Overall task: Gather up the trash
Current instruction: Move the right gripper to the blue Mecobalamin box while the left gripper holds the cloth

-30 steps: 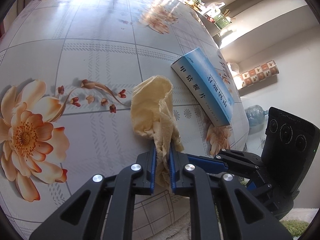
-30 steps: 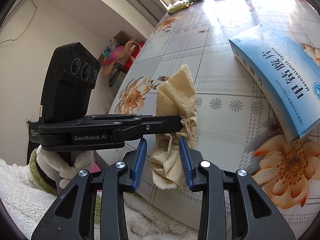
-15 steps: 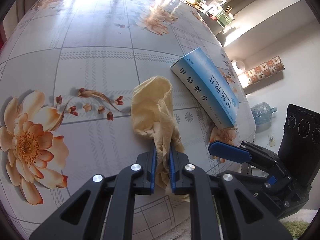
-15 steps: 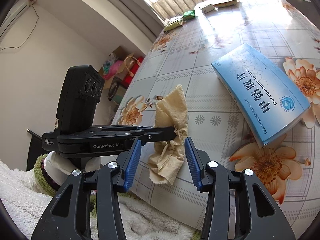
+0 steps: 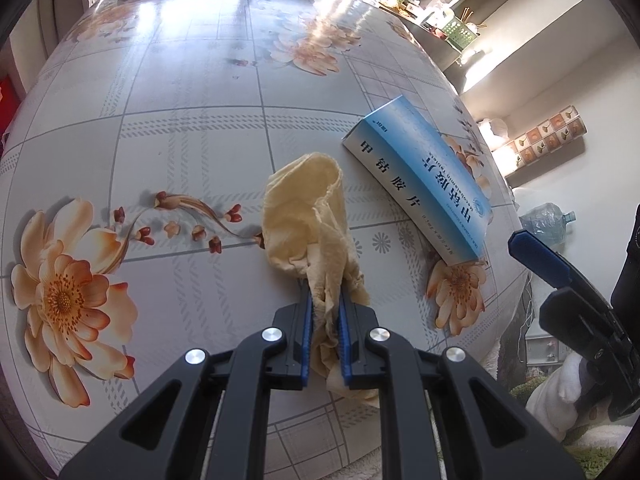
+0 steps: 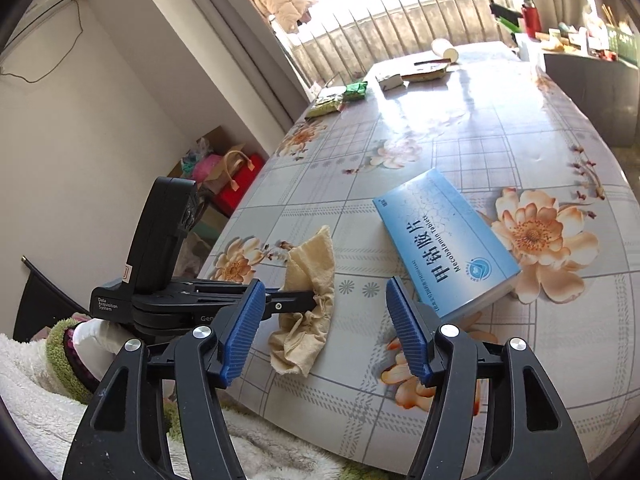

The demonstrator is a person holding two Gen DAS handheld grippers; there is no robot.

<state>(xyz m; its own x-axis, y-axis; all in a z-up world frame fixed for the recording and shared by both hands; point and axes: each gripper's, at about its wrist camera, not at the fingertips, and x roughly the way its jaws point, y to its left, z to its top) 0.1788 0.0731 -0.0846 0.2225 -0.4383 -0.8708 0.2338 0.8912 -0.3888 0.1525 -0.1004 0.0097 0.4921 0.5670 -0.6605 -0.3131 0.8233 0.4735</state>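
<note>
Near table edge (image 5: 120, 128): left gripper (image 5: 325, 300) clamps yellow tissue (image 5: 308, 208). Right gripper (image 6: 324, 296) jaws just opening, wide, empty; you aim them squarely over blue box (image 6: 444, 240).

Middle of the crumpled yellow tissue (image 5: 308, 216) hidden between the pads of the left gripper (image 5: 325, 312), small print on the blue medicine box (image 6: 444, 240) too fine to be read, packets at the far table edge (image 6: 352, 92) too small to be identified, right gripper (image 5: 560, 280) cut off by the left view's right edge.
</note>
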